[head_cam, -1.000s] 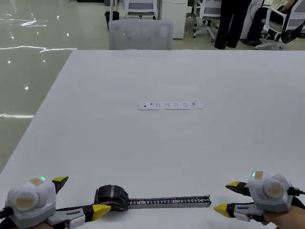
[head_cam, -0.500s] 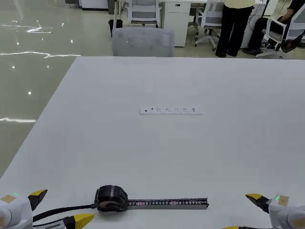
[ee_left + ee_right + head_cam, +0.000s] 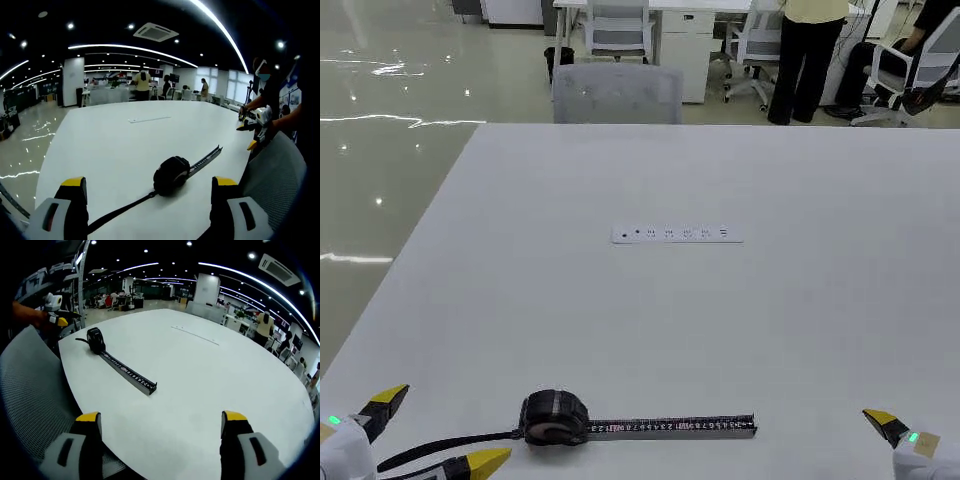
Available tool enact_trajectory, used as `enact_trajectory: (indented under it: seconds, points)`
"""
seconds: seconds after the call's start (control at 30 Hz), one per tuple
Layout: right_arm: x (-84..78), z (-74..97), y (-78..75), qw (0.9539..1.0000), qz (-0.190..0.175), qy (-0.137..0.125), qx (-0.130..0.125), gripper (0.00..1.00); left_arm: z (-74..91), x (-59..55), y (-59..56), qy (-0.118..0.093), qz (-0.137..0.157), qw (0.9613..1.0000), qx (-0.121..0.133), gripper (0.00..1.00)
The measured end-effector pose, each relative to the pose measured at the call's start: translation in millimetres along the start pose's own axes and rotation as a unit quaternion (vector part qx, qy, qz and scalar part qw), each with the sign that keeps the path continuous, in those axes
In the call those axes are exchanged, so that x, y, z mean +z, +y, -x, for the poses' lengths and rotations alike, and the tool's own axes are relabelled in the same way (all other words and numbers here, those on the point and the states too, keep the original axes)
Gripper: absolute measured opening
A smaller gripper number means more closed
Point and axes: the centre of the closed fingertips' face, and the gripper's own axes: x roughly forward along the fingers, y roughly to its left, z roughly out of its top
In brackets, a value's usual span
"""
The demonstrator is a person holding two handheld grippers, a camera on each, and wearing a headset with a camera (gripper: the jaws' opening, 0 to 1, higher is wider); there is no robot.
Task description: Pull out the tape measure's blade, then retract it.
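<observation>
Big white table [image 3: 720, 320], grey chair [image 3: 617, 95] at its far edge. Left gripper [image 3: 437, 428] at the near-left corner, jaws wide apart, gripping nothing. Right gripper [image 3: 161, 416] at near-right, jaws spread too, holding nothing. Power strip [image 3: 676, 236] lies mid-table, well apart from the rest. Tape measure [image 3: 554, 417] sits by the front edge, near the left gripper's tips — blade [image 3: 672, 427] out flat twd the right, its end short of the right gripper. Thin black strap [image 3: 450, 446] trails left off the case.

The right tool [image 3: 161, 418] gapes wide; the tape measure [image 3: 95, 339] lies with blade [image 3: 128, 373] extended.
</observation>
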Motion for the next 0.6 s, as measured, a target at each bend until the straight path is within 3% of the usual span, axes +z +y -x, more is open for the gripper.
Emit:
enact_trajectory:
  seconds: [0.03, 0.07, 0.1, 0.2, 0.27, 0.33, 0.43, 0.5, 0.53, 0.6]
  points:
    - [3.2, 0.9, -2.5, 0.9993, 0.036, -0.008, -0.004, 1.0, -1.5, 1.8, -3.4, -0.013, 0.001, 0.9998, -0.012, 1.0]
    - [4.0, 1.2, 1.0, 0.9986, 0.051, -0.013, 0.004, 1.0, -2.2, -0.1, -7.6, -0.013, 0.013, 0.9995, -0.025, 1.0]
    - [3.6, 1.2, 3.8, 0.9987, 0.049, -0.013, 0.01, 1.0, -2.3, -3.0, -12.0, -0.01, 0.028, 0.9988, -0.038, 1.0]
    - [1.6, 1.9, 5.7, 0.9997, 0.017, -0.006, 0.019, 1.0, -1.4, 2.9, -15.2, -0.038, 0.021, 0.9982, -0.041, 1.0]
    - [-1.8, 0.9, 5.2, 0.9997, 0.008, 0.002, 0.023, 1.0, -1.4, 0.4, -18.4, -0.032, 0.019, 0.9983, -0.044, 1.0]
    - [-0.6, 0.9, 0.0, 0.9998, 0.02, -0.003, 0.008, 1.0, -2.1, -2.5, -21.4, -0.027, 0.011, 0.9984, -0.05, 1.0]
    - [8.2, 3.0, -5.1, 0.9993, 0.025, -0.027, -0.003, 1.0, -3.5, -7.8, -18.4, -0.021, 0.001, 0.9986, -0.049, 1.0]
    - [9.4, 4.3, -0.8, 0.9991, 0.034, -0.026, 0.005, 1.0, -3.5, -11.0, -18.6, -0.016, 0.002, 0.9985, -0.052, 1.0]
    - [14.4, 4.5, 0.3, 0.9986, 0.035, -0.039, 0.006, 1.0, -3.4, -14.4, -17.9, -0.009, -0.006, 0.9986, -0.052, 1.0]
    - [13.1, 3.4, 0.9, 0.9988, 0.032, -0.037, 0.01, 1.0, -3.9, -22.5, -17.9, 0.009, 0.008, 0.9982, -0.058, 1.0]
